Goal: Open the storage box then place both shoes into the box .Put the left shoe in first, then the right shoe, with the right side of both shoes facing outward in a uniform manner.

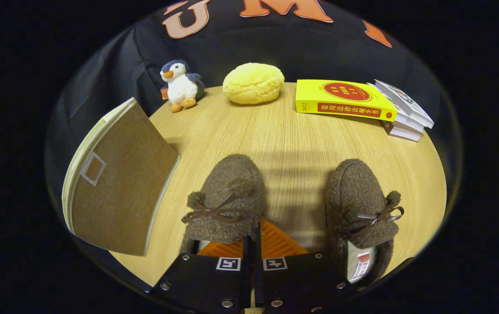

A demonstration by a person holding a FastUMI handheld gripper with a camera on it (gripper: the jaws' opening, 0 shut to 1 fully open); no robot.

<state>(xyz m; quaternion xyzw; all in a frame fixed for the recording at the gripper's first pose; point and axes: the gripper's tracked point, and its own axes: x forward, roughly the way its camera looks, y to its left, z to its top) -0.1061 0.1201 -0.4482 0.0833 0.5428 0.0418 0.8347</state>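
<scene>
gripper view: the gripper (pixel 256 244) sits at the bottom centre of the frame, its two fingers (pixel 227 249) pressed close together with only a thin slit between them. the edge of the left shoe (pixel 225 198) at its opening seems to run into that slit, but whether both fingers really pinch it i cannot tell.

the left shoe, a fuzzy brown slipper with a small bow and pompoms, lies just ahead of the fingers at lower centre, toe pointing away toward the middle of the wooden table (pixel 293 135). the right shoe (pixel 360 213), of the same kind, lies at lower right, apart from the first, with bare wood between them; its toe also points away, and a label shows inside its opening near the bottom of the frame.

the storage box (pixel 118 183), covered in brown fabric with a pale edge and a small label window on its face, stands at the left of the frame, beside the left shoe but not touching it; it looks closed.

along the far edge of the table, at the top of the frame: a plush penguin (pixel 180 86) at upper left, a yellow bun-shaped cushion (pixel 253 83) at upper centre, and a yellow book (pixel 345 99) at upper right, with a small stack of books (pixel 406 115) next to it.
</scene>
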